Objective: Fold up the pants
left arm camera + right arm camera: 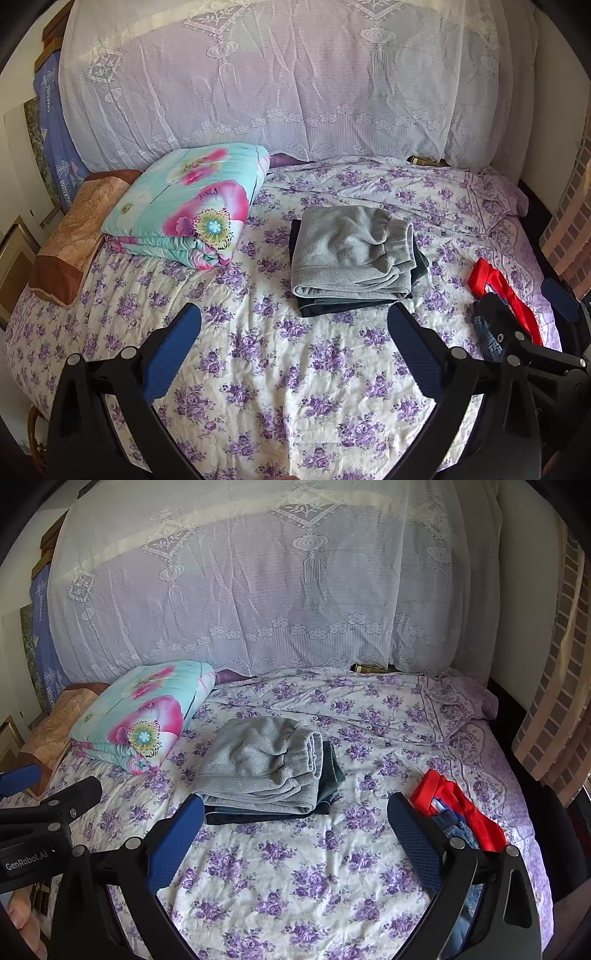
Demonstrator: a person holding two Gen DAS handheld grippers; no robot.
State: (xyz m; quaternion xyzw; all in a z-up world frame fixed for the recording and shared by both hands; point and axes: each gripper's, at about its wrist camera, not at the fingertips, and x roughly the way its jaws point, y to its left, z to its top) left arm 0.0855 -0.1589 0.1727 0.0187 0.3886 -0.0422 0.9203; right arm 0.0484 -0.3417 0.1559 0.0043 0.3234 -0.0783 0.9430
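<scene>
Folded grey pants (351,251) lie on top of folded dark pants (332,308) in the middle of the bed; both also show in the right wrist view, grey (262,764) over dark (328,775). At the bed's right edge lies a red garment (506,295) with blue jeans (487,339) under it, also seen in the right wrist view as red (465,812) and denim (456,829). My left gripper (293,332) is open and empty, above the sheet in front of the stack. My right gripper (295,823) is open and empty, just short of the stack, left of the jeans.
A folded floral quilt (184,203) and an orange pillow (74,236) lie at the left of the bed. A lace-covered pile (277,81) fills the back. The floral sheet (295,387) lies flat in front. A brick-pattern curtain (554,701) hangs at right.
</scene>
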